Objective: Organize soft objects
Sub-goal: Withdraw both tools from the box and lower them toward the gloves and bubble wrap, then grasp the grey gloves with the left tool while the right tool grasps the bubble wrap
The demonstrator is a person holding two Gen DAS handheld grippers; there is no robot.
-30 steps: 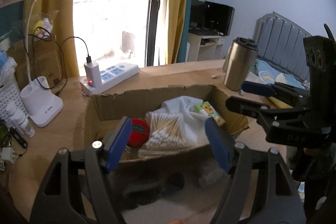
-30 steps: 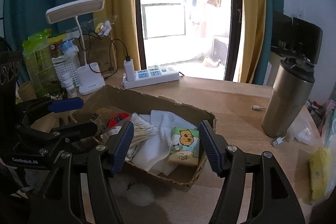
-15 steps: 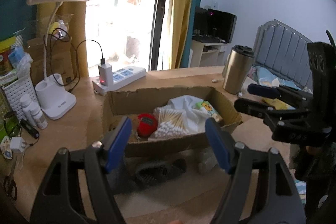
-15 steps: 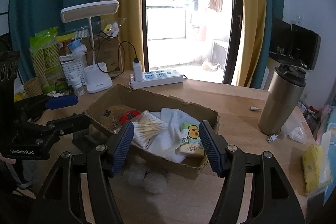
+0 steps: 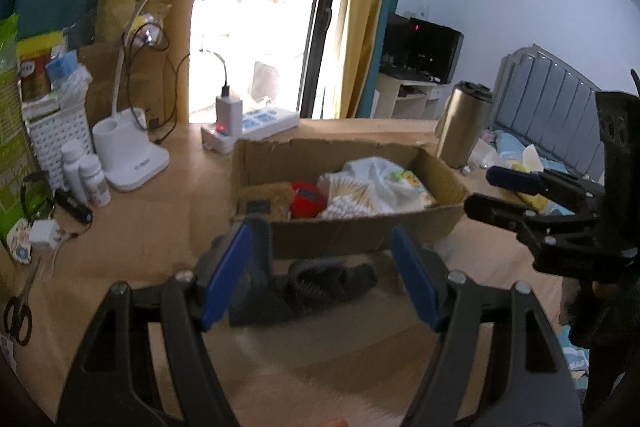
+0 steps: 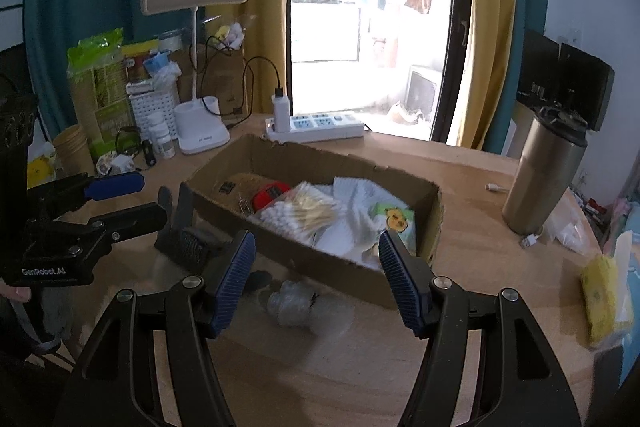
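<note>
A: Since the bench (image 6: pixel 472 195) carries everything, start there. Why the cardboard box (image 6: pixel 340 259) mid-bench?

B: Collecting tray, I judge. White cloth (image 6: pixel 356 203), cotton swabs (image 6: pixel 296 213), a cartoon-printed packet (image 6: pixel 394 221) and a red item (image 6: pixel 270 195) lie inside.

A: Grippers?

B: Left gripper (image 5: pixel 320 273) and right gripper (image 6: pixel 316 277) hang near the bench's front edge, jaws open, empty.

A: Anything outside the box?

B: A dark comb-like piece (image 5: pixel 320 281) and a crumpled clear wrap (image 6: pixel 292 303), just beside its near wall.

A: Obstacles?

B: Steel tumbler (image 6: pixel 544 171) toward the right edge; lamp (image 6: pixel 200 67) and power strip (image 6: pixel 316 127) along the back edge.
</note>
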